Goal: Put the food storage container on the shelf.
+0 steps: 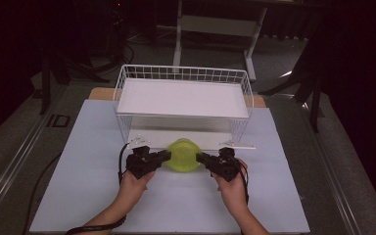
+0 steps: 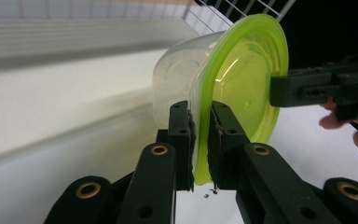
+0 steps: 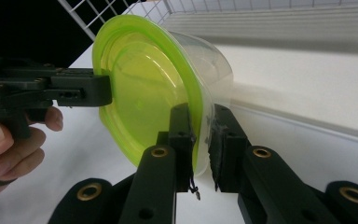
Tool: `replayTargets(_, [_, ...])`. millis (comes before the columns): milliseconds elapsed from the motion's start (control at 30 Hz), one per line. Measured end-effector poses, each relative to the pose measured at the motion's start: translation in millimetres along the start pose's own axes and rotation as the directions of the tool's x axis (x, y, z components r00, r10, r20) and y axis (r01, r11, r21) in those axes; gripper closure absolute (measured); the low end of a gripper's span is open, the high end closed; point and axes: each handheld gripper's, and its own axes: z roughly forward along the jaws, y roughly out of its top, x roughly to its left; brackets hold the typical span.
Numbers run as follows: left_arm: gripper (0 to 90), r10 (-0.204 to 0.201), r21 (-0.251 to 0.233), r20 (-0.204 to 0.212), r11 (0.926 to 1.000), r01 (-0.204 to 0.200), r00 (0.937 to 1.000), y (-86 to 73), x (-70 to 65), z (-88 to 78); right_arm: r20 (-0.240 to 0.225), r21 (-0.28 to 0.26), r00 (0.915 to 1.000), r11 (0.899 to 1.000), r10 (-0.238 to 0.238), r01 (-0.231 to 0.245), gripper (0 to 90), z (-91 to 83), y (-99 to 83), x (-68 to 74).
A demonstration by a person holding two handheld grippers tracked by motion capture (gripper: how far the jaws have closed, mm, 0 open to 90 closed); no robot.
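Observation:
A clear plastic tub with a yellow-green lid [image 1: 183,155] hangs just in front of the white wire rack [image 1: 127,81], held from both sides. My left gripper [image 1: 167,155] is shut on the lid's rim at the tub's left, and my right gripper [image 1: 199,157] is shut on the rim at its right. In the left gripper view my jaws [image 2: 201,140] pinch the green edge of the tub [image 2: 242,79], and the right gripper [image 2: 279,91] bites the far edge. The right gripper view shows my jaws [image 3: 204,144] clamped on the rim of the tub [image 3: 144,93], with the left gripper [image 3: 105,91] opposite.
The rack has a flat white upper shelf [image 1: 183,98] with a wire wall around it and a low shelf beneath. It stands at the back of a pale mat [image 1: 93,161] on the table. Dark floor and furniture legs lie beyond.

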Motion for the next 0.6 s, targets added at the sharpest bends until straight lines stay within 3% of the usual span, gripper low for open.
replayTargets(133, [81.4, -0.002, -0.009, -0.006, 1.0000, 0.002, 1.0000, 2.7, 6.3, 5.8, 0.025, -0.011, 0.9997, 1.000, 0.004, -0.003, 79.9, 7.9, 4.0, -2.5])
replayTargets(367, [81.4, -0.009, 0.019, -0.020, 0.9998, 0.010, 0.9998, 7.5, 16.9, 18.9, 0.076, -0.005, 0.9968, 1.000, 0.023, -0.023, 79.5, 24.0, 8.5, -11.5])
replayTargets(600, [81.2, -0.029, 0.025, -0.034, 0.9992, 0.029, 0.9990, 10.1, 26.8, 27.4, 0.100, -0.006, 0.9940, 0.999, 0.044, -0.044, 79.3, 35.7, 11.9, -15.5])
